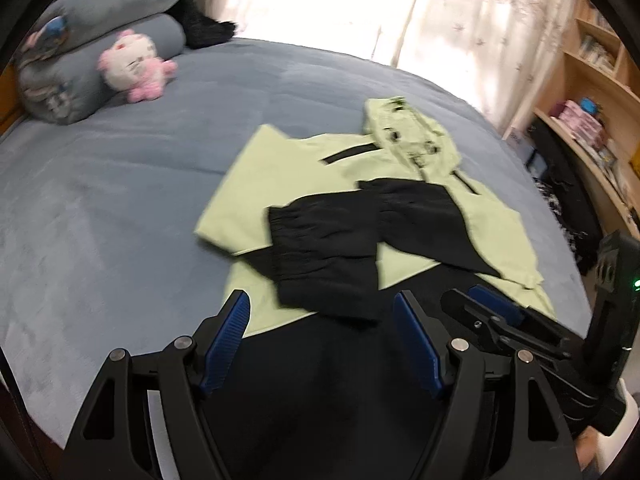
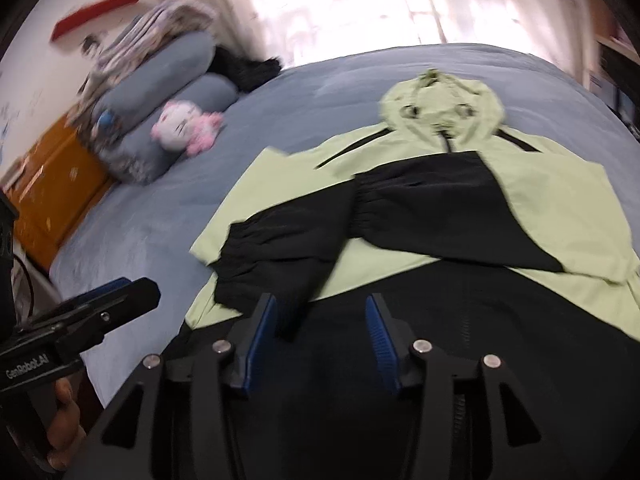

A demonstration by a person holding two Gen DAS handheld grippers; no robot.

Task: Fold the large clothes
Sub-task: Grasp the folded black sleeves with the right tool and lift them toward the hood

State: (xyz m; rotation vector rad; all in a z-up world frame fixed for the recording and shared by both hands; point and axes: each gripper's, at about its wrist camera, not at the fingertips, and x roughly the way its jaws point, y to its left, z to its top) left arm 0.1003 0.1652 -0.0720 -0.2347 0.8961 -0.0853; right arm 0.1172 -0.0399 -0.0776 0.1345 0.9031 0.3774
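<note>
A light green and black hooded jacket (image 1: pixel 280 172) lies flat on the grey-blue bed (image 1: pixel 120 200), hood (image 1: pixel 408 136) pointing away, both black sleeves (image 1: pixel 324 248) folded across its chest. It also shows in the right wrist view (image 2: pixel 560 200). My left gripper (image 1: pixel 322 312) is open and empty, just above the jacket's black lower part near the hem. My right gripper (image 2: pixel 320 312) is open and empty over the same black lower part, beside the left one. The right gripper shows in the left wrist view (image 1: pixel 480 304), and the left gripper shows in the right wrist view (image 2: pixel 132 292).
Rolled grey bedding (image 1: pixel 100 40) and a pink and white plush cat (image 1: pixel 132 64) sit at the bed's far left. Curtains (image 1: pixel 460 20) hang behind the bed. Wooden shelves (image 1: pixel 592 92) stand on the right. An orange wooden cabinet (image 2: pixel 56 184) stands left of the bed.
</note>
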